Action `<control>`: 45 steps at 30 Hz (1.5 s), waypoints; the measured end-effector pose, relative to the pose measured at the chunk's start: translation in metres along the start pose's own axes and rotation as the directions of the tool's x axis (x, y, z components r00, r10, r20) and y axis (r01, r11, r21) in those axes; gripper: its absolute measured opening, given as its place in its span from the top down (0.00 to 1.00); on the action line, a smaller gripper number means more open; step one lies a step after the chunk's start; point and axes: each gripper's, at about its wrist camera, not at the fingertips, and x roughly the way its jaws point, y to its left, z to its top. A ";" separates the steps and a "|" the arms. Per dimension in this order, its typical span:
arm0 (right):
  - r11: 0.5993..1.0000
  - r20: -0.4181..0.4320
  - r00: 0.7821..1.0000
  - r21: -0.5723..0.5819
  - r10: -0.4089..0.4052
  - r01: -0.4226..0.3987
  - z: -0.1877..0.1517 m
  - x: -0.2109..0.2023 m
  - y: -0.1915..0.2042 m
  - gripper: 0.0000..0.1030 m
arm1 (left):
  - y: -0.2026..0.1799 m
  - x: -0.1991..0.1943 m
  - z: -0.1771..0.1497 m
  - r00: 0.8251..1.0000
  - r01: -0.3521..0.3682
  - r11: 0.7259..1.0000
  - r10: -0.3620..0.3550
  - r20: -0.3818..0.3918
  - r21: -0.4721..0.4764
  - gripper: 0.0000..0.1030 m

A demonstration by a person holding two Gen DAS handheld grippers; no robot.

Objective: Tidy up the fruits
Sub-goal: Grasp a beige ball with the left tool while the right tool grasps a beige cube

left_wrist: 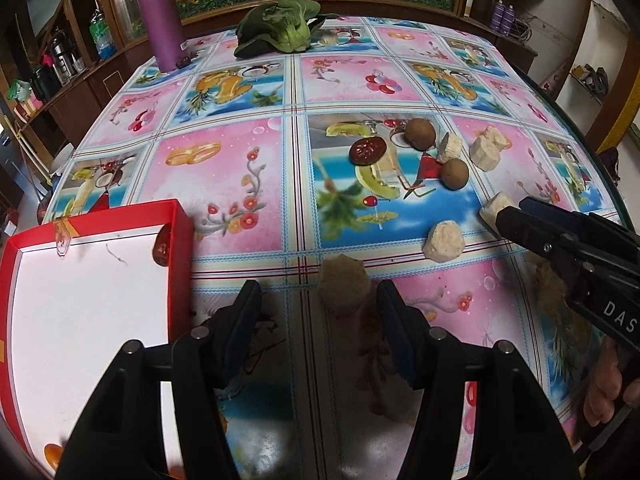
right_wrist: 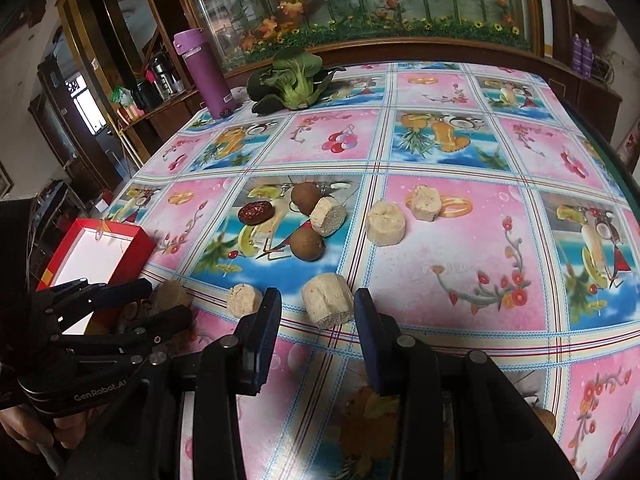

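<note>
My left gripper point(left_wrist: 319, 300) is open low over the table, and a pale banana chunk point(left_wrist: 344, 284) lies just ahead between its fingertips. My right gripper point(right_wrist: 318, 306) is open too, its fingers on either side of another banana chunk point(right_wrist: 328, 305). Further out lie two brown round fruits point(left_wrist: 420, 134) point(left_wrist: 454, 174), a dark red date point(left_wrist: 367, 150) and more banana chunks point(left_wrist: 488, 148) point(left_wrist: 444, 240). The red box point(left_wrist: 176, 240) with a white floor sits at the left, with a date point(left_wrist: 162, 246) against its inner wall.
A purple bottle point(left_wrist: 160, 20) and a leafy green vegetable point(left_wrist: 280, 28) stand at the table's far side. The table's dark edge point(right_wrist: 612, 176) curves down the right. A hand holds the left gripper point(right_wrist: 160, 304) beside the box.
</note>
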 end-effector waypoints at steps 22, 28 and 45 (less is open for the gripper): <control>0.997 -0.022 0.997 -0.023 -0.074 0.074 -0.003 0.013 0.001 0.76 | -0.008 0.003 0.004 0.999 -0.018 1.000 0.018 0.050 0.015 0.64; 0.998 -0.021 0.998 -0.013 -0.061 0.061 -0.004 0.012 0.000 0.76 | -0.009 0.003 0.003 0.998 -0.023 1.000 0.022 0.058 0.011 0.72; 0.990 0.041 0.990 -0.052 0.134 -0.131 -0.012 -0.008 0.046 0.77 | 0.030 -0.059 -0.019 0.985 -0.041 0.994 0.057 0.164 -0.098 0.72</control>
